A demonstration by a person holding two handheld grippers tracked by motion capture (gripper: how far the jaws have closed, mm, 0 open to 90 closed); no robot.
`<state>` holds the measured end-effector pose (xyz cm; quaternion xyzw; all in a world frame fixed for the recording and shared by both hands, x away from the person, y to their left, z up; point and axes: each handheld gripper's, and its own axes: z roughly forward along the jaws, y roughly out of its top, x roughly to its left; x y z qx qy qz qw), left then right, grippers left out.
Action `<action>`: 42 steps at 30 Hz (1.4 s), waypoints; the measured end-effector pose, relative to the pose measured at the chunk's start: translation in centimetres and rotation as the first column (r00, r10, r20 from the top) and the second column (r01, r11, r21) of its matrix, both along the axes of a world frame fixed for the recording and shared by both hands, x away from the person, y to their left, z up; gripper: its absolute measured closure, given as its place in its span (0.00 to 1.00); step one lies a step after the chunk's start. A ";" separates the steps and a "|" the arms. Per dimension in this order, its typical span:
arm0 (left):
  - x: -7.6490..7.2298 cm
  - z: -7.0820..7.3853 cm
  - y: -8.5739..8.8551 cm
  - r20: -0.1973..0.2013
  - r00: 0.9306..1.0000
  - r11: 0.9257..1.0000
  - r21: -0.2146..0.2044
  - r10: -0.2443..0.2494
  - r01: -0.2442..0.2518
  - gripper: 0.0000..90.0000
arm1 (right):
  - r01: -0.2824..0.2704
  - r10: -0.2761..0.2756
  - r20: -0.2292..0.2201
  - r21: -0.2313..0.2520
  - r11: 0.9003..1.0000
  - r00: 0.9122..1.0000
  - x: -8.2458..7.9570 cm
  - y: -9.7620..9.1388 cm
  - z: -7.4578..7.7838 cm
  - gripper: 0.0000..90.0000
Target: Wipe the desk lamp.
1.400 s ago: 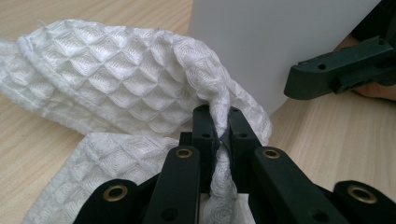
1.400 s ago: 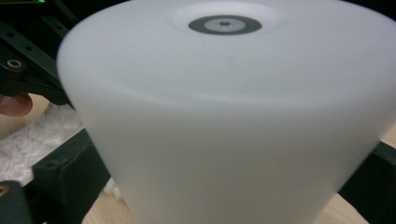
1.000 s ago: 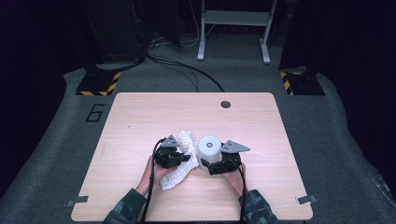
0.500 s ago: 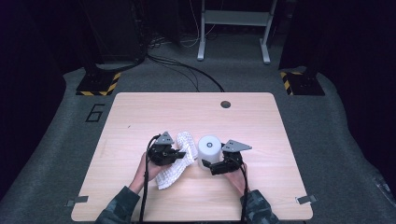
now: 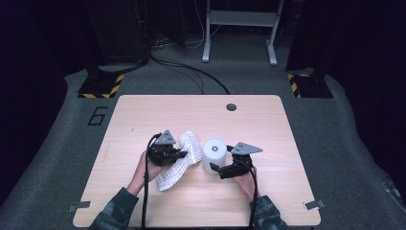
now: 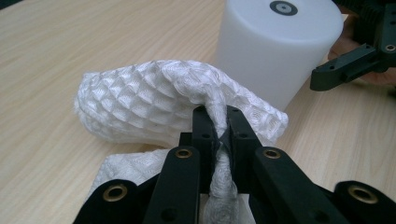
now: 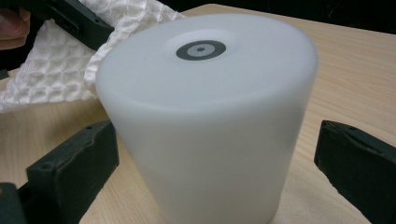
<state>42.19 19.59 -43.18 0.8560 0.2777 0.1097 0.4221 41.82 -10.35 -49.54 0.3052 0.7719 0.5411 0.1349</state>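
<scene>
On the wooden surface (image 5: 143, 120), near the front middle: white waffle cloth (image 5: 184, 155) and white cylinder (image 5: 214, 154), just beside each other. Left gripper (image 6: 217, 119) is clamped on a bunched fold of the cloth, jaws nearly together with fabric pinched between; that part is lifted, the rest drapes down to the surface. Right gripper (image 7: 210, 154) sits around the cylinder, jaws apart, one each side, visible gap on both sides, pads not pressing. Cylinder stands upright, small grey ring mark on its top. Cloth edge touches or nearly touches the cylinder's side; can't tell which.
</scene>
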 end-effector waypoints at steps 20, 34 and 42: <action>-1.1 4.1 1.3 0.051 0.998 0.999 0.018 -0.043 0.042 0.94 | -0.038 0.039 0.033 -0.016 0.999 0.999 -1.9 -1.2 5.9 0.00; -0.2 7.6 -1.2 0.089 0.990 0.994 -0.017 -0.108 0.110 0.94 | -0.149 0.151 0.052 -0.041 0.988 0.987 -1.3 2.5 10.1 0.00; 0.3 8.1 -2.9 0.085 0.987 0.989 -0.050 -0.135 0.139 0.94 | -0.174 0.176 0.038 -0.032 0.984 0.984 -0.6 4.6 10.1 0.00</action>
